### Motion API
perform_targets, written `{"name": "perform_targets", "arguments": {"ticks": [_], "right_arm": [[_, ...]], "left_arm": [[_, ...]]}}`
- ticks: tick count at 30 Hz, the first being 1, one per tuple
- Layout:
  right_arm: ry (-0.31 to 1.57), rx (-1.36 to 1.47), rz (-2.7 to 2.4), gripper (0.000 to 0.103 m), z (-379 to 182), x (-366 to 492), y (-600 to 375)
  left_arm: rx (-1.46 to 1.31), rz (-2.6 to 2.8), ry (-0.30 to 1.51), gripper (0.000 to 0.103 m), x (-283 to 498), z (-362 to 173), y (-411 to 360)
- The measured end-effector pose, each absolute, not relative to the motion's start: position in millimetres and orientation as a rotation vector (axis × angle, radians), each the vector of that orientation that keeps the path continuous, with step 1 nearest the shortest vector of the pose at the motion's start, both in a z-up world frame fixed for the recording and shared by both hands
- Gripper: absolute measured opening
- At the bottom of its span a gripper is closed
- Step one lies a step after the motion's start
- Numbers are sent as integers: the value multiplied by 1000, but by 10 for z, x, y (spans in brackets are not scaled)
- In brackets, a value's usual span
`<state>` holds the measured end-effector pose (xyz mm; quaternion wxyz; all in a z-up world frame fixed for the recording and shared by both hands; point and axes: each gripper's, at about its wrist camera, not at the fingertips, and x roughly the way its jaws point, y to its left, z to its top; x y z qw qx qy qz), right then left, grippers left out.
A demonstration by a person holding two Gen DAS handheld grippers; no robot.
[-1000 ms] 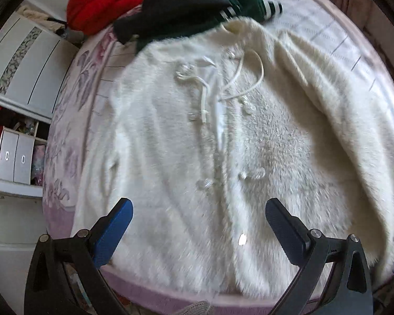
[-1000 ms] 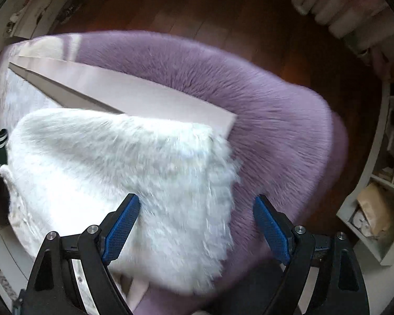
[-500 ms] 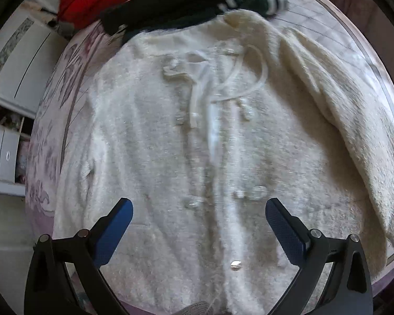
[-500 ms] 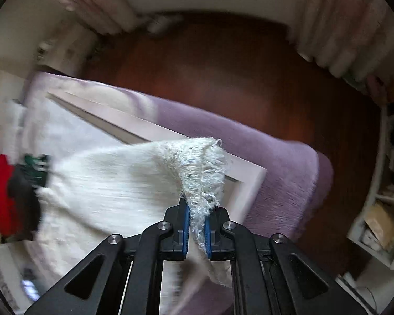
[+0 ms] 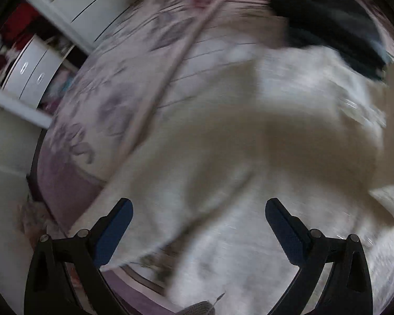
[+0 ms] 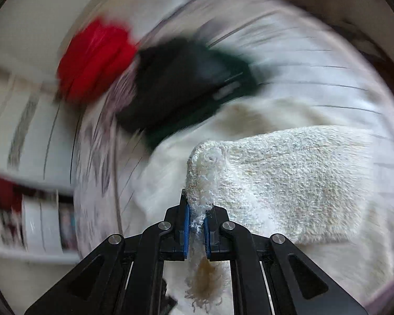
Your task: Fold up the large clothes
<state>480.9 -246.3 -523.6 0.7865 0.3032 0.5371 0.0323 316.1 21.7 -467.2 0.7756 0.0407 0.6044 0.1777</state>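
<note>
A white fluffy cardigan lies spread on the bed; the left wrist view is blurred by motion. My left gripper is open and empty, just above the cardigan's left lower part. My right gripper is shut on the cuff of the cardigan's sleeve, which it holds lifted over the body of the garment. The sleeve also shows at the right edge of the left wrist view.
A pile of black, green and red clothes lies at the far end of the bed. The flowered lilac bedspread shows to the left of the cardigan. White cupboards and drawers stand beyond the bed's left side.
My right gripper has carried the sleeve it closed on from the bed's edge across over the cardigan. My left gripper has swung left toward the cardigan's left side, still open.
</note>
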Motion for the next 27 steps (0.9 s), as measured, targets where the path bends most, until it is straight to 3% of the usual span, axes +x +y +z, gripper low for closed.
{"name": "perform_targets", "arguments": {"ticks": [6, 8, 11, 12, 13, 19, 23, 27], "right_arm": [[1366, 421, 251, 9, -6025, 5574, -945], [1426, 426, 301, 17, -6231, 5573, -798], [1431, 525, 353, 45, -6221, 5343, -997], [1414, 563, 350, 60, -6158, 5230, -1150], [1401, 584, 335, 66, -6084, 5125, -1296], [1424, 652, -39, 67, -5885, 4191, -2754], [1599, 586, -231, 66, -6446, 3817, -3428], [1563, 587, -283, 43, -6839, 3693, -3885]], "left_arm": [[3, 496, 1335, 103, 3214, -4855, 1014], [-29, 497, 1336, 103, 3174, -4835, 1155], [-52, 460, 1341, 103, 3121, -4724, 1155], [-57, 448, 1343, 103, 3125, -4679, 1084], [-59, 429, 1338, 103, 3120, -4611, 1027], [-24, 328, 1320, 103, 3280, -4452, 522], [23, 273, 1333, 103, 3435, -4600, 31], [64, 250, 1357, 103, 3516, -4810, -381]]}}
